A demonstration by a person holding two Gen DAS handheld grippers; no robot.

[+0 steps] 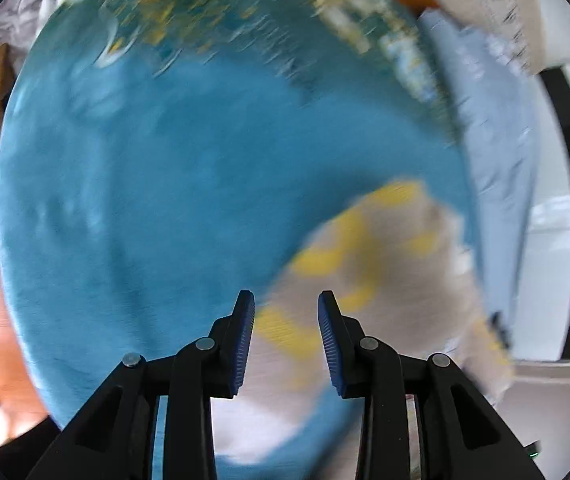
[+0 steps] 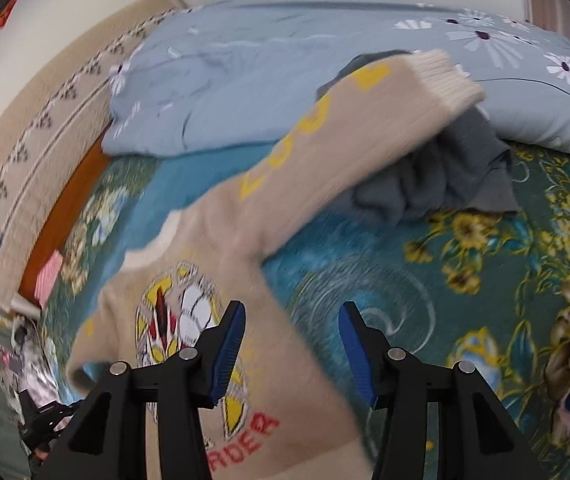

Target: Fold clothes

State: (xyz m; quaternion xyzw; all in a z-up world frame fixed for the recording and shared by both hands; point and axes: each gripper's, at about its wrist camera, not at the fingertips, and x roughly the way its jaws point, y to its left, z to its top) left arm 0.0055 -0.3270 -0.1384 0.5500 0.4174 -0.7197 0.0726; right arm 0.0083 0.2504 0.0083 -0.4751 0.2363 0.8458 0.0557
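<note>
Both claws, left claw (image 1: pixel 285 340) and right claw (image 2: pixel 291 350), part open, gripping nothing, over beige sweater (image 2: pixel 213 264) lying on bed (image 2: pixel 425 280), sleeve (image 2: pixel 365 120) at 1 o'clock draped on grey garment (image 2: pixel 445 176); risk: pinching blanket too.

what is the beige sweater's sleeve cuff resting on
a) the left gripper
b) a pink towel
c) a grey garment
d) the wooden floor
c: in the right wrist view the beige sweater stretches its sleeve up so the cream ribbed cuff lies over the crumpled grey garment.
</note>
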